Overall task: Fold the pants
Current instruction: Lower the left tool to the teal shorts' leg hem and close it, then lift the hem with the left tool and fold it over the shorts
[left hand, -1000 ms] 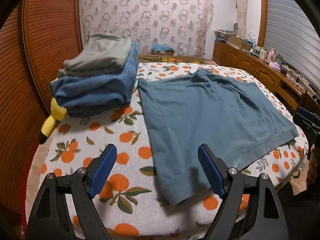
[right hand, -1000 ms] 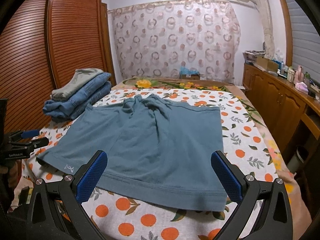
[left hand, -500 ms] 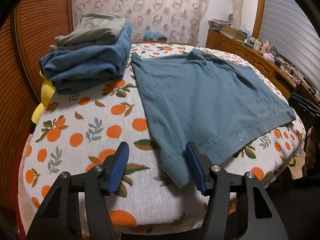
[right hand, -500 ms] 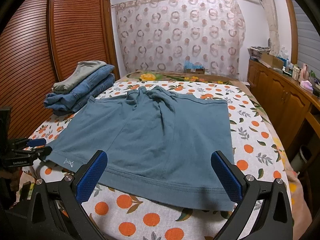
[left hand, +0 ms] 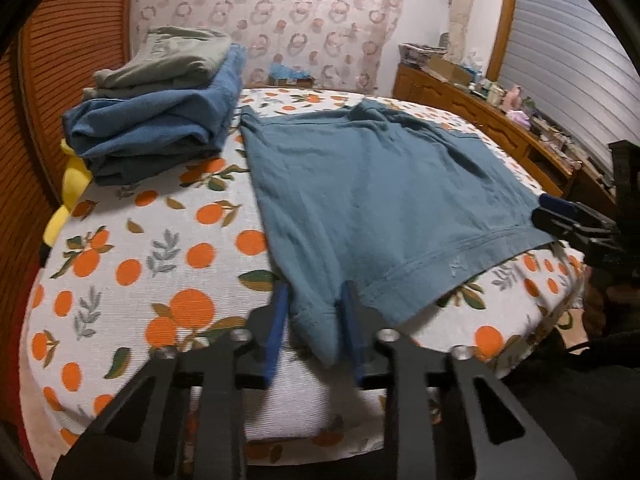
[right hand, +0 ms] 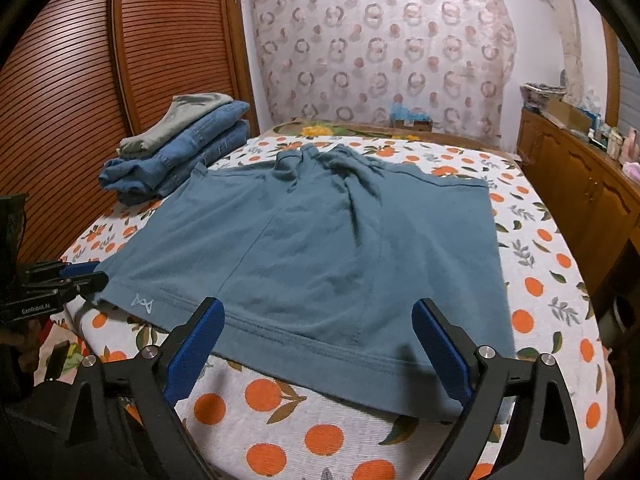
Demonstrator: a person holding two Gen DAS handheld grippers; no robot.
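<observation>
Teal-blue short pants (left hand: 372,188) lie spread flat on the orange-print bed, also seen in the right wrist view (right hand: 320,248). My left gripper (left hand: 314,320) has its blue pads closed in on the near hem corner of the pants at the bed's front edge. It shows from the side in the right wrist view (right hand: 86,276), at the left hem corner. My right gripper (right hand: 316,344) is open, its pads straddling the near hem toward the right corner. It shows at the right edge of the left wrist view (left hand: 560,216).
A stack of folded jeans and grey pants (left hand: 160,108) sits at the back left of the bed (right hand: 540,280), next to the wooden louvered wardrobe (right hand: 120,80). A yellow plush toy (left hand: 72,184) lies beside the stack. A wooden dresser (right hand: 580,184) runs along the right.
My left gripper has closed from wide open onto the pants' hem corner. My right gripper has moved forward over the near hem and stayed open.
</observation>
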